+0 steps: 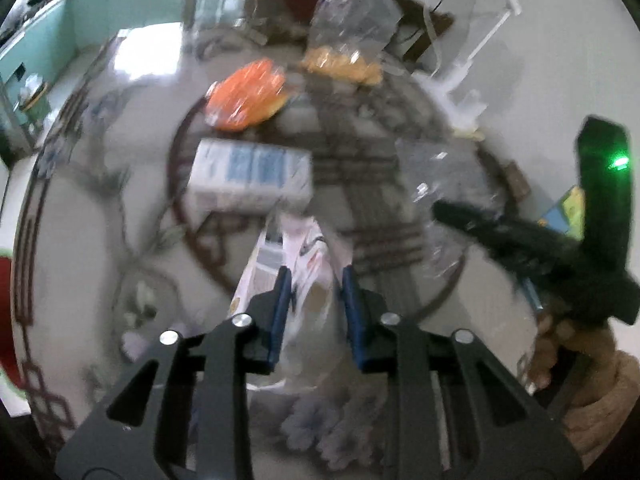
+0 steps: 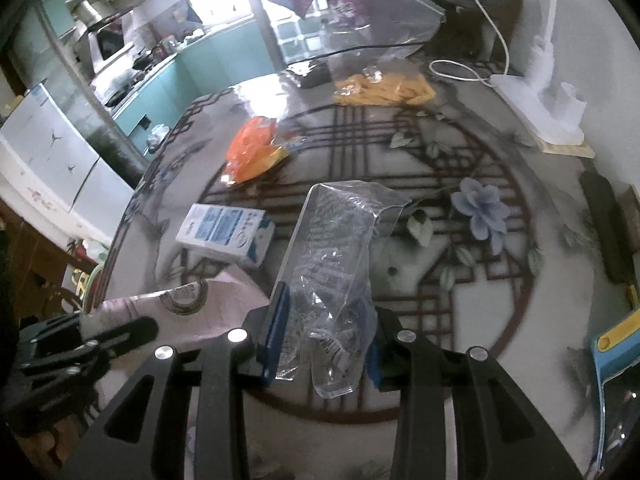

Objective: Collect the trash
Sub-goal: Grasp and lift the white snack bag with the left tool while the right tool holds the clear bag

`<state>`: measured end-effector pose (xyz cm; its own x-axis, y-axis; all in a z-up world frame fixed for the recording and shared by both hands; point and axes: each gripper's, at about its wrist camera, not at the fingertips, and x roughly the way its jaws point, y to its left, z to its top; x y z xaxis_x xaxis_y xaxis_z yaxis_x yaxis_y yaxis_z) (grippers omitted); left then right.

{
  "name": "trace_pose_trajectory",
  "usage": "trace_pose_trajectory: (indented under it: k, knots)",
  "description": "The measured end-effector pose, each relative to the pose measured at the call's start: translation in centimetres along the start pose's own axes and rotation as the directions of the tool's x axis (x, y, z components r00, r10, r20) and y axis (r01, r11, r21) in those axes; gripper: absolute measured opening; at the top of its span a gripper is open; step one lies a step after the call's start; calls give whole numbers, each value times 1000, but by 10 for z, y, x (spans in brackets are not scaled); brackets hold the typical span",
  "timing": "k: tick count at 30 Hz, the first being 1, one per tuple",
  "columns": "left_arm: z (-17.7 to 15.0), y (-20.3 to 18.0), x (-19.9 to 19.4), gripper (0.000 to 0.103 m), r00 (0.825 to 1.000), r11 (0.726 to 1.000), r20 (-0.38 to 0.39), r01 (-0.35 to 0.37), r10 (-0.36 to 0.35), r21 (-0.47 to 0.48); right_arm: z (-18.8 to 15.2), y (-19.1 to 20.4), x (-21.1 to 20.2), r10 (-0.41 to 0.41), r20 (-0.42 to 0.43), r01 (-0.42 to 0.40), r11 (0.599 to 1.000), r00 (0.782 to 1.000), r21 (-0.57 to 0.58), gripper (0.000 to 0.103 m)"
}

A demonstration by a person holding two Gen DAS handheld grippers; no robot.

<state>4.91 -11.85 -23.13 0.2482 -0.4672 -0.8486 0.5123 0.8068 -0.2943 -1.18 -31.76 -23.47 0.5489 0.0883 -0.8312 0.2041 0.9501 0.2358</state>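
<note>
My left gripper (image 1: 314, 280) is shut on a crumpled white paper wrapper (image 1: 306, 280), held above the round patterned table (image 1: 100, 208). The wrapper also shows in the right wrist view (image 2: 200, 304). My right gripper (image 2: 326, 312) is shut on a clear plastic bag (image 2: 336, 248) that stands up between the fingers. On the table lie a white and blue carton (image 2: 226, 234), also in the left wrist view (image 1: 252, 176), an orange wrapper (image 2: 252, 150) and a clear bag with yellow snacks (image 2: 384, 88). The left view is blurred.
A white power strip (image 2: 532, 104) with a cable lies at the far right of the table (image 2: 540, 360). A black remote (image 2: 608, 224) lies near the right edge. A blue and yellow object (image 2: 616, 340) is at the near right. A kitchen counter (image 2: 160, 64) lies beyond.
</note>
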Motion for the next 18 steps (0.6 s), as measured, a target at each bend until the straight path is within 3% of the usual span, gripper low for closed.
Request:
trace_pose_trajectory:
  k: [2, 4, 6, 12, 16, 18]
  knots:
    - [-9, 11, 5, 37, 1000, 999, -29, -11, 10, -34, -3, 2, -1, 2, -2, -2, 1000, 1000, 0, 34]
    - [-12, 17, 10, 67, 999, 998, -32, -26, 24, -55, -7, 2, -1, 0, -5, 0, 1000, 1000, 2, 35]
    - [-12, 21, 17, 76, 998, 997, -24, -54, 53, -56, -8, 3, 0, 0, -11, 1, 1000, 1000, 2, 36]
    - [-10, 20, 50, 87, 992, 997, -113, -67, 64, -22, -11, 9, -1, 3, -15, -4, 1000, 1000, -6, 38]
    - [-15, 18, 73, 86, 980, 997, -185, -73, 72, -1, -12, 12, 1, 8, -23, -8, 1000, 1000, -13, 38]
    - [-18, 17, 76, 85, 981, 997, -181, -74, 75, 10, -13, 14, 2, 9, -26, -10, 1000, 1000, -13, 38]
